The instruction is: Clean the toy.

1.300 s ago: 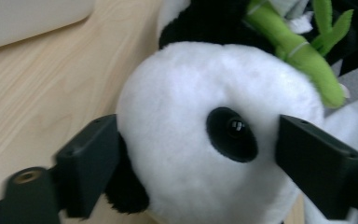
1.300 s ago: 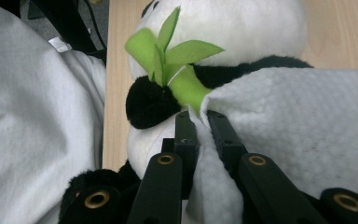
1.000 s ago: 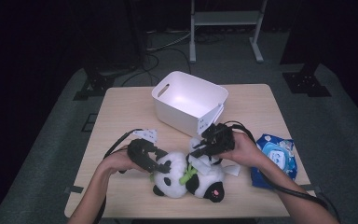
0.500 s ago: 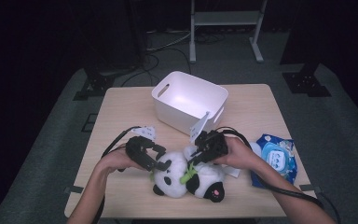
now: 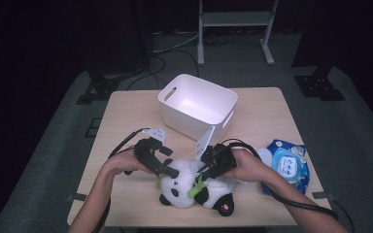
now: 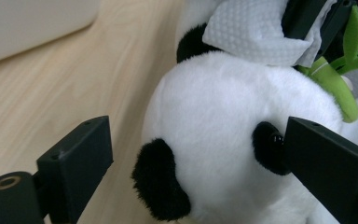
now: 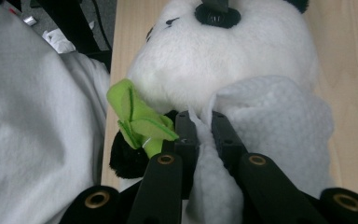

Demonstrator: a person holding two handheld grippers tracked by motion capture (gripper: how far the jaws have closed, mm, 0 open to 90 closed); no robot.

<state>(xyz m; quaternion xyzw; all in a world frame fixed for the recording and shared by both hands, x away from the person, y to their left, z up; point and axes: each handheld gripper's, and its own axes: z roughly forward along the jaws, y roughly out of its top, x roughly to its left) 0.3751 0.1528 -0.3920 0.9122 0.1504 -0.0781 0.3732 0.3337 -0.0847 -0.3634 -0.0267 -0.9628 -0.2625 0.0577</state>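
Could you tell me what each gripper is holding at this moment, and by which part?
The right gripper pinches a white wipe at a bunched fold; the left gripper holds nothing, its jaws just opened around the panda's head.

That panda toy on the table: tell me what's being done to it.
A person is wiping a black-and-white plush panda lying on the wooden table. The right tool pinches a white textured wipe against the toy. The left tool has just been opening, its jaws straddling the panda's head without pressing.

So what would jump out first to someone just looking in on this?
The plush panda lying at the table's near edge. The right gripper pinches a white wipe against it, while the left gripper, jaws just opened, straddles its head. Behind stands a white bin.
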